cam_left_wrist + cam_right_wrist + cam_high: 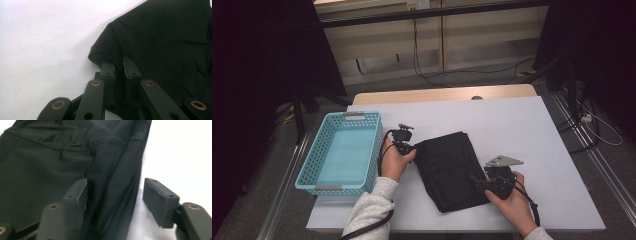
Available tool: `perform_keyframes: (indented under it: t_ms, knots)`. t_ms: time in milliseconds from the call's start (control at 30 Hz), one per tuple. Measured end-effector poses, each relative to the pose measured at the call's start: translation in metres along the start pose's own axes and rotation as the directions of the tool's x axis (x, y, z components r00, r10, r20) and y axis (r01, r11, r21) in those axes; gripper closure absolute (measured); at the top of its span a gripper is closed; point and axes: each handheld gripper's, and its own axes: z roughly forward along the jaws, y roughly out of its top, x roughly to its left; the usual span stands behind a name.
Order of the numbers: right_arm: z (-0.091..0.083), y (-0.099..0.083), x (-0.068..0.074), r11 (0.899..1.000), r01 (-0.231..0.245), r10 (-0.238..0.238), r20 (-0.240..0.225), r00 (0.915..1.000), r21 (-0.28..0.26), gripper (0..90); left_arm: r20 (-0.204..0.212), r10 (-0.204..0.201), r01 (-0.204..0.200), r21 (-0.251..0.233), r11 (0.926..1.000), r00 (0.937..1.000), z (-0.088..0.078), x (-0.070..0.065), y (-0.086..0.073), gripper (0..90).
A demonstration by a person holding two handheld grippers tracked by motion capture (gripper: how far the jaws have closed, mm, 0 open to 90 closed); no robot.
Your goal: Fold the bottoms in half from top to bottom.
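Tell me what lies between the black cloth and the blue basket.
Nothing loose. Bare white table runs from the cloth to the basket; the left gripper, shut on the cloth's edge, sits in that gap.

Table top (522,125): a white sheet is being seen covering it, stretching away beyond and to both sides of the gripper positions.
Wooden edge (442,94): a light-wood strip is being shown along the far side, well beyond the grippers.
Floor (462,79): grey carpet is being seen past the table's far edge.
Cables (427,75): black leads are being seen trailing down the wall and across the carpet.
Wall panels (492,35): pale boards are being lit at the far end.
Dark drapes (257,75): black cloth is being seen hanging to the far left and far right.
Rail (607,175): a metal floor track is being seen running off to the right.
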Motion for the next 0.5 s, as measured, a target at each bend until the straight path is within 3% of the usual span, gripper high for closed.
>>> perform_keyframes:
  t_ms: [233,300,500]
  knots:
    - [0.002,0.006,0.003,0.999,-0.023,0.024,-0.039,0.999,0.029,61.7,0.013,-0.012,0.012,0.017,0.9998,0.9998,-0.003,0.003,-0.001,76.7]
    - [0.003,0.005,0.003,0.999,-0.042,0.044,-0.096,0.9944,0.027,75.2,0.003,-0.014,0.014,0.013,0.9998,0.9999,-0.006,0.004,0.0,73.4]
    - [0.001,0.006,0.005,0.998,-0.041,0.045,-0.117,0.9921,0.036,78.7,-0.087,-0.032,0.029,-0.029,0.9991,0.9957,-0.017,0.01,0.0,47.6]
